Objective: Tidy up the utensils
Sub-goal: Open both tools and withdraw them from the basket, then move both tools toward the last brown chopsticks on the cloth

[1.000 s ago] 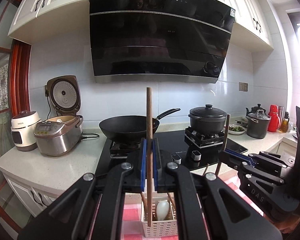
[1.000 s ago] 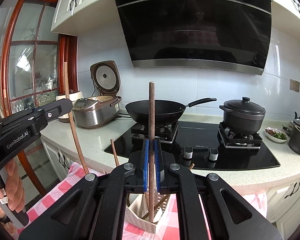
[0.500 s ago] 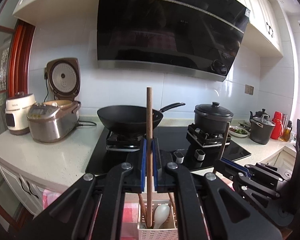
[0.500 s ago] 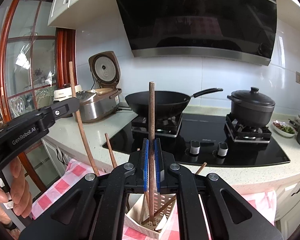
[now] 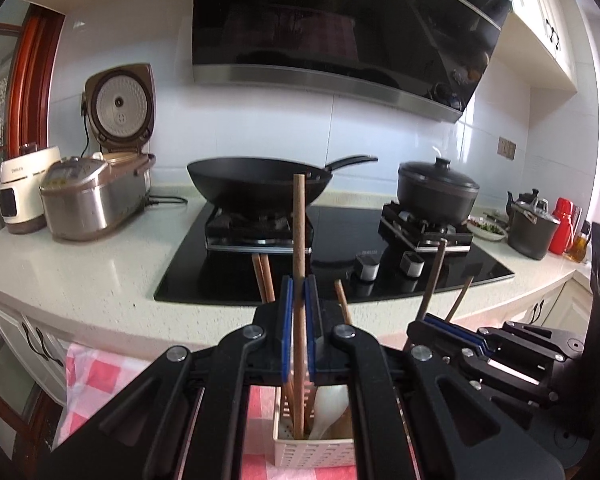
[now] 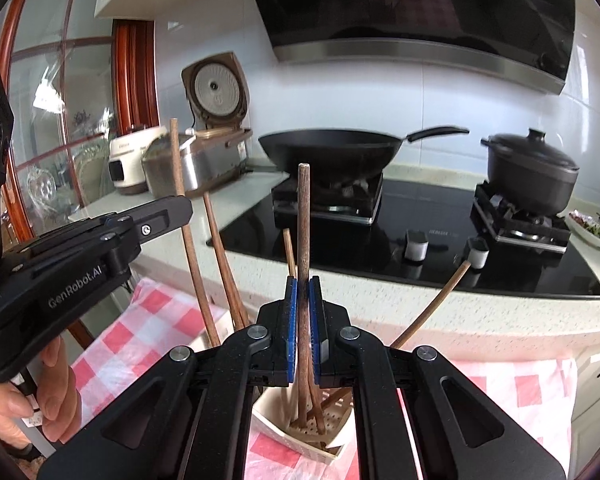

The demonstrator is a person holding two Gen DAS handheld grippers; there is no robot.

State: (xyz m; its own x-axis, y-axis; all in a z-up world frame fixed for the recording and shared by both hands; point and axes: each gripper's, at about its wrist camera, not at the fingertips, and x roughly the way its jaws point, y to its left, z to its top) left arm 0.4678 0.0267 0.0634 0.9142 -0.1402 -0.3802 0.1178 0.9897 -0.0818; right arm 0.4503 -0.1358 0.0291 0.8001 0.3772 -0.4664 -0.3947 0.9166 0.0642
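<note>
My left gripper [image 5: 298,292] is shut on an upright wooden chopstick [image 5: 299,232] whose lower end reaches into a white slotted utensil holder [image 5: 312,450]. My right gripper [image 6: 303,292] is shut on a second wooden chopstick [image 6: 304,216], its tip inside the same holder [image 6: 300,438]. The holder stands on a red-and-white checked cloth [image 6: 148,320] and holds several other chopsticks [image 5: 263,276] and a white spoon [image 5: 330,408]. Each gripper shows in the other's view, the right one [image 5: 444,326] beside the left one [image 6: 148,220].
Behind the holder runs a white counter [image 5: 80,276] with a black hob [image 5: 340,248], a wok [image 5: 260,178], a lidded black pot [image 5: 438,188] and an open rice cooker [image 5: 96,192]. A kettle, a red flask and bottles [image 5: 560,220] stand at the far right.
Both grippers have come down and closer to the holder with their chopsticks. The chopstick tips now reach inside the holder. The range hood has slid up in both views.
</note>
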